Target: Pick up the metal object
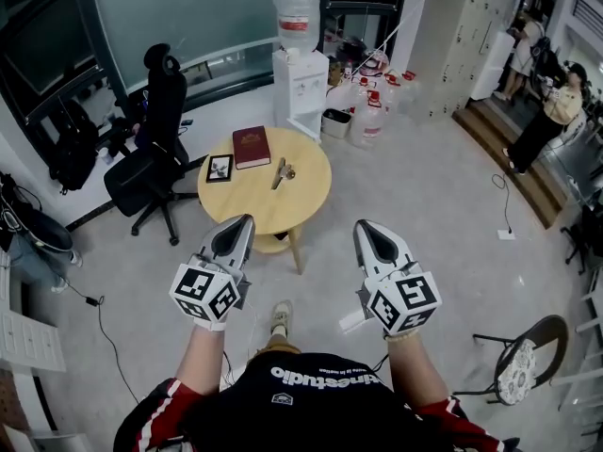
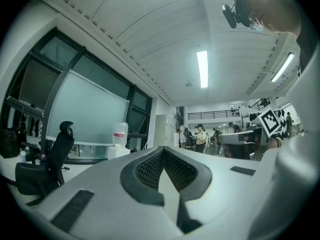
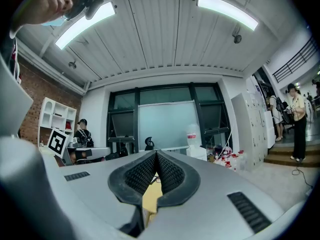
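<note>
The metal object (image 1: 282, 171) is a small silvery piece lying on the round wooden table (image 1: 303, 201), right of a dark red book (image 1: 251, 146) and a small black-framed picture (image 1: 220, 168). Both grippers are held in the air on the near side of the table, well short of the object. My left gripper (image 1: 247, 219) points at the table's near left edge, its jaws shut with nothing between them (image 2: 163, 149). My right gripper (image 1: 362, 224) hangs over the floor right of the table, its tips together and empty (image 3: 156, 154). A strip of the tabletop shows below its pads.
A black office chair (image 1: 155, 144) stands left of the table. Behind it are a water dispenser (image 1: 300, 59) and several water bottles (image 1: 369, 111). A round folding chair (image 1: 523, 356) is at the lower right, and people (image 1: 556, 111) stand by steps at the far right.
</note>
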Motion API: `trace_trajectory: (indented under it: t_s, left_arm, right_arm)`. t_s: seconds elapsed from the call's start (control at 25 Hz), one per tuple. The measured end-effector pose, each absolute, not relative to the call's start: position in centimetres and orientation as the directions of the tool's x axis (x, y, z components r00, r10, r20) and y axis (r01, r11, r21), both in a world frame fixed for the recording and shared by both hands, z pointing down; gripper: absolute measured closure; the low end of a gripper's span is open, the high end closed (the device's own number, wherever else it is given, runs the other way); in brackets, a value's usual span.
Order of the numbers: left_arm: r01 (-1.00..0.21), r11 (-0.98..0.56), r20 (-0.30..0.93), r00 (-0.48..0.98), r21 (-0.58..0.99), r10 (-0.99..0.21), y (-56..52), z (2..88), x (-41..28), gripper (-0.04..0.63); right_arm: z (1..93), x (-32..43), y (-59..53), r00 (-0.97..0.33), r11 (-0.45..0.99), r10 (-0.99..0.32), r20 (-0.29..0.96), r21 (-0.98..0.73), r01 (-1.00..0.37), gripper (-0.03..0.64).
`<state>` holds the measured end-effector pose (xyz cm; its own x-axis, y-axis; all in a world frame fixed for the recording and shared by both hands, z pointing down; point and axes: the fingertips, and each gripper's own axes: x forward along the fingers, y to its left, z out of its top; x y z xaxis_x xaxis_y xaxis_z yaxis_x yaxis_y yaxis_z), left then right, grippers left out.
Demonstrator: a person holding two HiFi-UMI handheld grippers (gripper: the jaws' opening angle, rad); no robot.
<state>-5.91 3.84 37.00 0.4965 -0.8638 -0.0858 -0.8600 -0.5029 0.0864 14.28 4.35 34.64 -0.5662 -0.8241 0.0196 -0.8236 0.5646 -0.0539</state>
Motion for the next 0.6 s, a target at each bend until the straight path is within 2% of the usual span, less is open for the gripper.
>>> trace_trajectory:
  t_s: [0.6]
  left_arm:
    - [-0.842,-0.534,-0.066,0.530,0.077,-0.845,-8.6,36.1,-7.9,0.580]
  right_arm:
    - [33.1,11.6,-7.1,-0.541,0.539,-0.840,0.038,-0.054,-0.841,0.589]
